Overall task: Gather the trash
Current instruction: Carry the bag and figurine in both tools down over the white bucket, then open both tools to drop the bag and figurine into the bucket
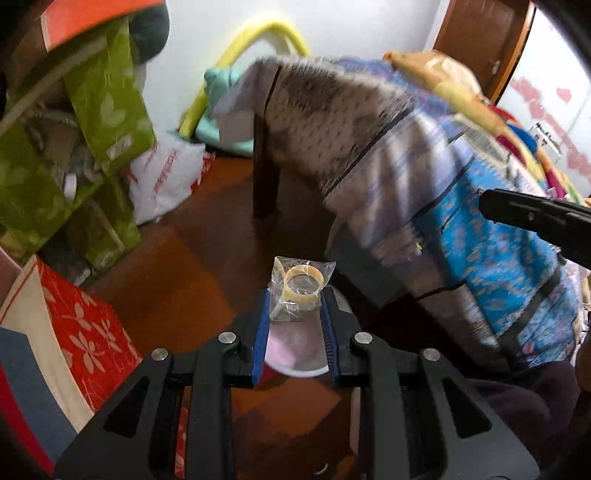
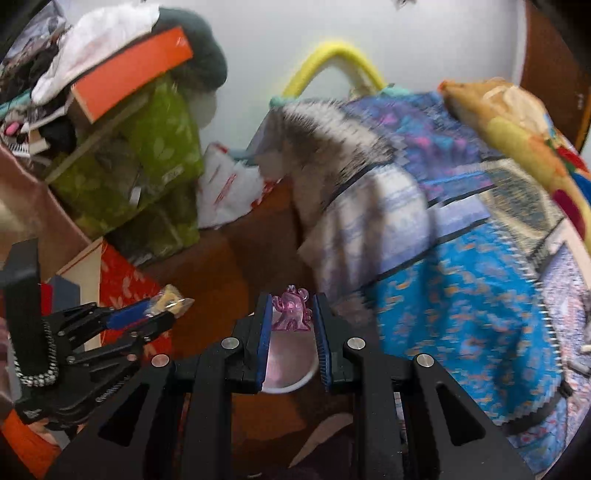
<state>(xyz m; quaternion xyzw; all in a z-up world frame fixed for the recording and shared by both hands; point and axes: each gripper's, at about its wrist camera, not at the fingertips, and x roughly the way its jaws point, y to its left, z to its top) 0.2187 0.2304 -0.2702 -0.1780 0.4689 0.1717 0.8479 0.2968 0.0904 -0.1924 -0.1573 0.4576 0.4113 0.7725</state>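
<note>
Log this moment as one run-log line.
left gripper: shut on bagged tape ring | right gripper: shut on pink figurine | below: round bin | stage: carrying trash

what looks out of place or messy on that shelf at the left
The orange box on top of the shelf lies tilted, one end sticking out over the green leaf-print bags, with white cloth and a dark hat-like thing heaped on it. The green bags below lean crookedly. Motion blur hides finer detail.
</note>
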